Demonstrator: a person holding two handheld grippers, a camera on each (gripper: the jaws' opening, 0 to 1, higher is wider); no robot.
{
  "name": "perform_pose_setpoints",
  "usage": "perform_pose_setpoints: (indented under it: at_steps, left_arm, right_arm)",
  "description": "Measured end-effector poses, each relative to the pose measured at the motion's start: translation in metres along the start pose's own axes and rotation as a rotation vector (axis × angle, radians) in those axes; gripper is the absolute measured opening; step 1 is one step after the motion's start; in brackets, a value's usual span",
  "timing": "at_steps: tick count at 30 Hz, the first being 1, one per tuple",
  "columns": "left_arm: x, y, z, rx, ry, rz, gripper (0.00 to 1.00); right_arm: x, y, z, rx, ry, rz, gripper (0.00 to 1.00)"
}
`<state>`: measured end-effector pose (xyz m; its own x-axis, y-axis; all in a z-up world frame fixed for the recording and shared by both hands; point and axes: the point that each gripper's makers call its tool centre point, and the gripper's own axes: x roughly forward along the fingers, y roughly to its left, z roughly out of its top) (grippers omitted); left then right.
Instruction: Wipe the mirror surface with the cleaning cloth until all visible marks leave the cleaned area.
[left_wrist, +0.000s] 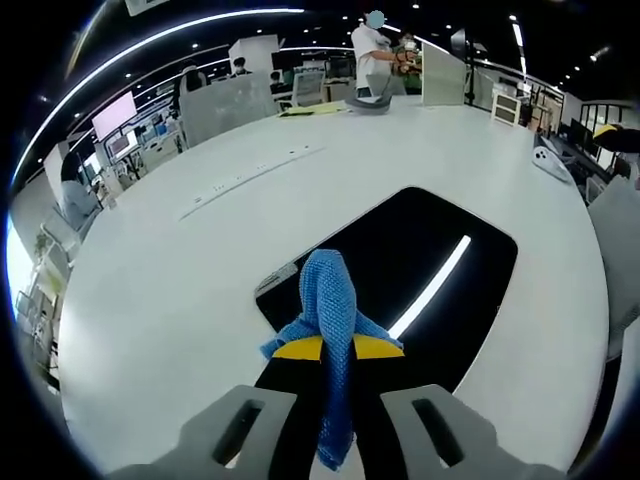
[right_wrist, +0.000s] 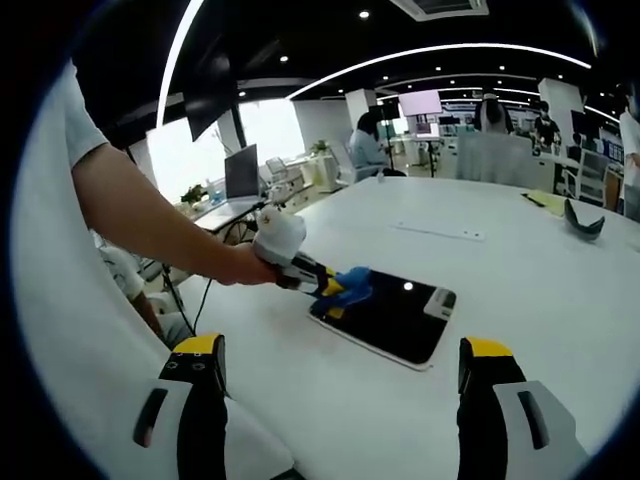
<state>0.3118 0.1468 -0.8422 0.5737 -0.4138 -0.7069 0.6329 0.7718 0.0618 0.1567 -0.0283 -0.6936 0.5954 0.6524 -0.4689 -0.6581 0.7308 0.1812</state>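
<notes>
Blue cleaning cloth, knitted waffle-like weave, bunched into a soft upright fold and pinched between the yellow-tipped jaws of the left gripper in the left gripper view; jaws closed tight on it, cloth tail hanging down between the grey jaw bodies; the mirror lies flat on the table just ahead, a dark glossy slab w/ rounded corners, reflecting a bright ceiling light strip as a white streak; marks on the glass too faint to make out; near edge of the mirror is hidden behind cloth and jaws; the white table is smooth, matte, broad and curved; a flush strip of sockets runs across it farther back; in the right gripper view the right gripper has its two jaws spread wide apart w/ nothing between them, yellow caps on black and grey bodies, lower parts cut off by the frame; beyond them the left gripper comes in from the left, held by a bare forearm, cloth sitting at the mirror's near-left corner, contact w/ the glass can't be told for sure; a small grey tab at the mirror's far corner; dark curved object on the table far right, shape unclear; office bkgd w/ desks, monitors and ppl standing, all small and blurry.
</notes>
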Motion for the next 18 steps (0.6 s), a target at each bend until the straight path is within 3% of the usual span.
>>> perform_pose_setpoints:
  at_steps: [18]
  left_arm:
    - [-0.0050,-0.0030,-0.0063,-0.013,-0.025,-0.002,0.06]
  right_arm:
    - [0.0014,-0.0048,0.0006,0.008,-0.005,-0.010,0.97]
